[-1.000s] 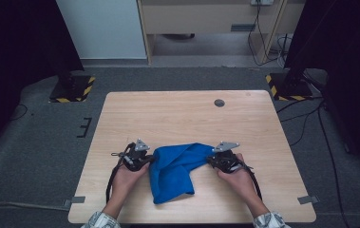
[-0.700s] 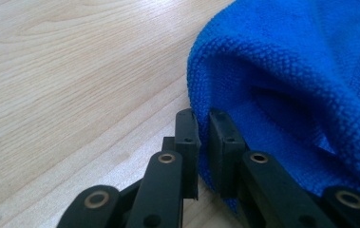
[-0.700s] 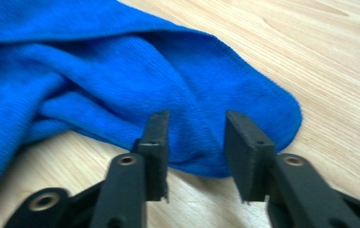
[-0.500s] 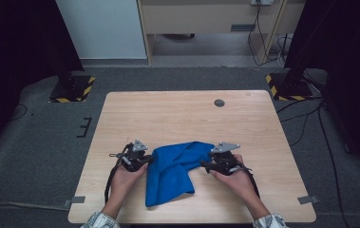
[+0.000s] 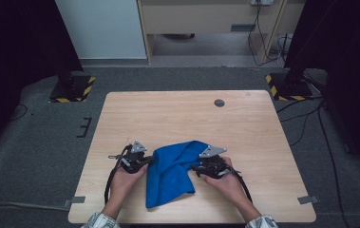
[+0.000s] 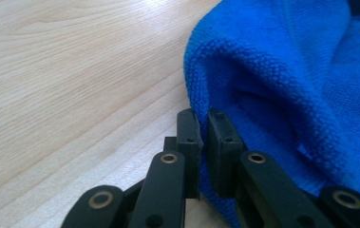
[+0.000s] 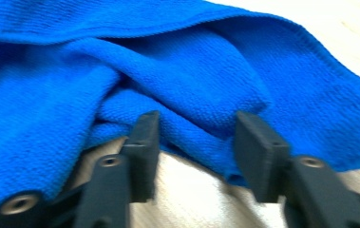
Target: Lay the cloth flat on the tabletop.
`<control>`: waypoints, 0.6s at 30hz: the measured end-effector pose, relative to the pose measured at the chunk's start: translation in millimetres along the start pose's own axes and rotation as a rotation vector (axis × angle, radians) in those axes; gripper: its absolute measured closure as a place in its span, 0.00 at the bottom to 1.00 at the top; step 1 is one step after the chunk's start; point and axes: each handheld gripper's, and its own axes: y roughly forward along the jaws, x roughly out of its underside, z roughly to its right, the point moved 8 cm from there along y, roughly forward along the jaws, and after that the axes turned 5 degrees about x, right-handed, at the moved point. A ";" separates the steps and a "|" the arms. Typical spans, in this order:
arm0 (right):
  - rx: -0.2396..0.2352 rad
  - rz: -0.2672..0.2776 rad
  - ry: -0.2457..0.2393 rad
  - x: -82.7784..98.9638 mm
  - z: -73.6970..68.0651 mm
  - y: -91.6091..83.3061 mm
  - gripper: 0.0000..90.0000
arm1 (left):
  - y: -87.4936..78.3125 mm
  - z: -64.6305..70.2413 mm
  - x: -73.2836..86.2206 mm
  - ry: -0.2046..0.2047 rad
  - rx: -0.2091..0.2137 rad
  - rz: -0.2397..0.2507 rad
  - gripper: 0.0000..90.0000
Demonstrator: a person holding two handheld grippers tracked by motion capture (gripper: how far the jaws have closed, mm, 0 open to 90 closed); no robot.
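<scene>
A blue cloth (image 5: 170,173) lies bunched on the wooden table (image 5: 177,118) near its front edge, between my two grippers. My left gripper (image 5: 145,161) is at the cloth's left edge. In the left gripper view it (image 6: 205,127) is shut on a fold of the cloth (image 6: 282,71). My right gripper (image 5: 197,167) is at the cloth's right side. Its jaws have opened and just been closing a little. In the right gripper view it (image 7: 199,137) stands open with a ridge of the cloth (image 7: 201,90) between the tips, and the pads do not press on it.
A small round grommet (image 5: 219,102) sits in the table's far right part. Grey tape marks lie at the front corners (image 5: 74,200) (image 5: 307,199). Black stands with yellow-striped bases (image 5: 73,89) (image 5: 287,88) stand on the floor beyond the table.
The right gripper has moved left toward the left one. The cloth has bunched narrower between them and its lower end has swung left. The left gripper has kept still.
</scene>
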 end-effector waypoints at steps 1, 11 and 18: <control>0.016 0.003 -0.006 1.1 2.7 0.5 0.71 | 0.4 1.4 -0.2 0.005 0.002 0.000 0.94; 0.044 -0.012 -0.026 1.9 15.8 -0.3 0.92 | 1.1 3.9 1.5 0.008 0.002 -0.009 0.94; 0.086 -0.014 0.000 1.9 35.4 0.3 0.92 | 5.0 3.0 2.8 0.008 0.000 -0.023 0.94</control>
